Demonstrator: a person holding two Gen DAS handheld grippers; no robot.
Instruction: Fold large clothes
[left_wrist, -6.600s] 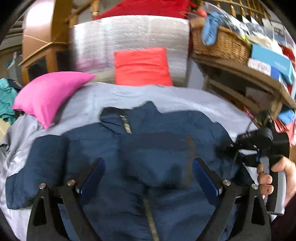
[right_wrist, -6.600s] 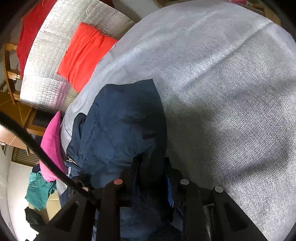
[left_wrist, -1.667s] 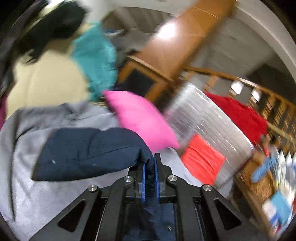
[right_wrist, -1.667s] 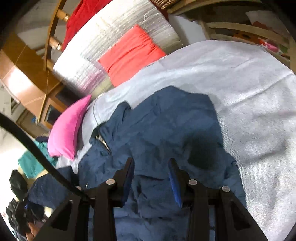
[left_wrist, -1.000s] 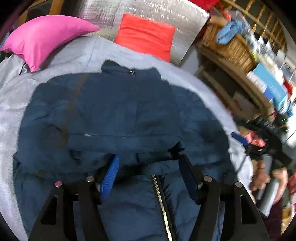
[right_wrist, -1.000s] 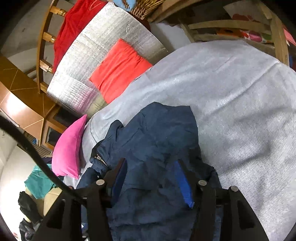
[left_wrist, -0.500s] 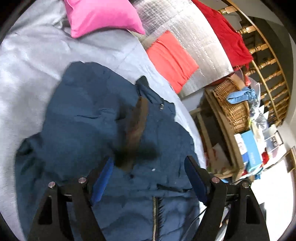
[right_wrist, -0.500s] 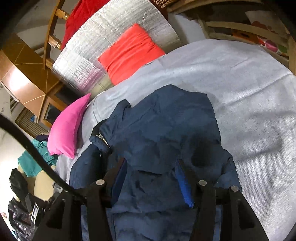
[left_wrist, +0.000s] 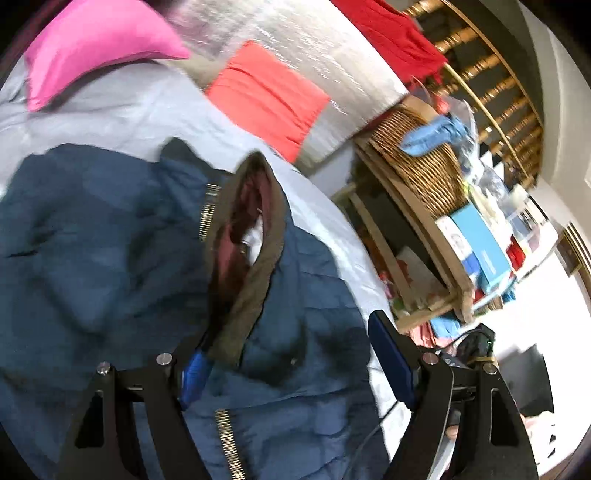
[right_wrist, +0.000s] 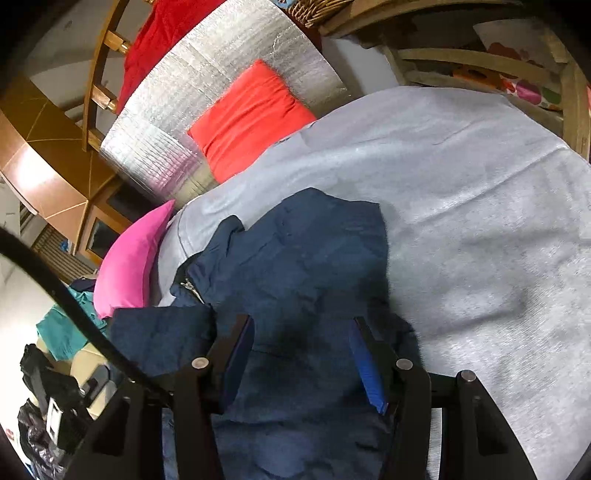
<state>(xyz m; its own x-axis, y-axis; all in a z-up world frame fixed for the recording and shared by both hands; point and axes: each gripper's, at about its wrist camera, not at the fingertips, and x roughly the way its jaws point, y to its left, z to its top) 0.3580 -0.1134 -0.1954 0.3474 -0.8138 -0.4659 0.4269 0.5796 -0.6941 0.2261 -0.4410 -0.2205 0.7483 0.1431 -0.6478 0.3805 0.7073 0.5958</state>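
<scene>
Navy quilted zip jacket (right_wrist: 303, 266) lies on a grey sheet (right_wrist: 480, 192); pink pillow (left_wrist: 92, 44), wicker basket (left_wrist: 421, 162) nearby. Left gripper (left_wrist: 295, 365) and right gripper (right_wrist: 301, 354) both gape, gripping nothing.

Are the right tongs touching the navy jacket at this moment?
Cannot tell. In the right wrist view the right tongs stand open over the navy jacket, nothing pinched between them, but their tips overlap the dark fabric, so neither contact nor a gap shows plainly.

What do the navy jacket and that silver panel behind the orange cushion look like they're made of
The navy jacket looks like a quilted, lightly padded synthetic shell, matte with soft creases, and has a metal-toothed zipper; the exact fibre cannot be told. The silver panel looks like foil-faced bubble insulation: shiny, with a fine gridded, dimpled surface.
</scene>
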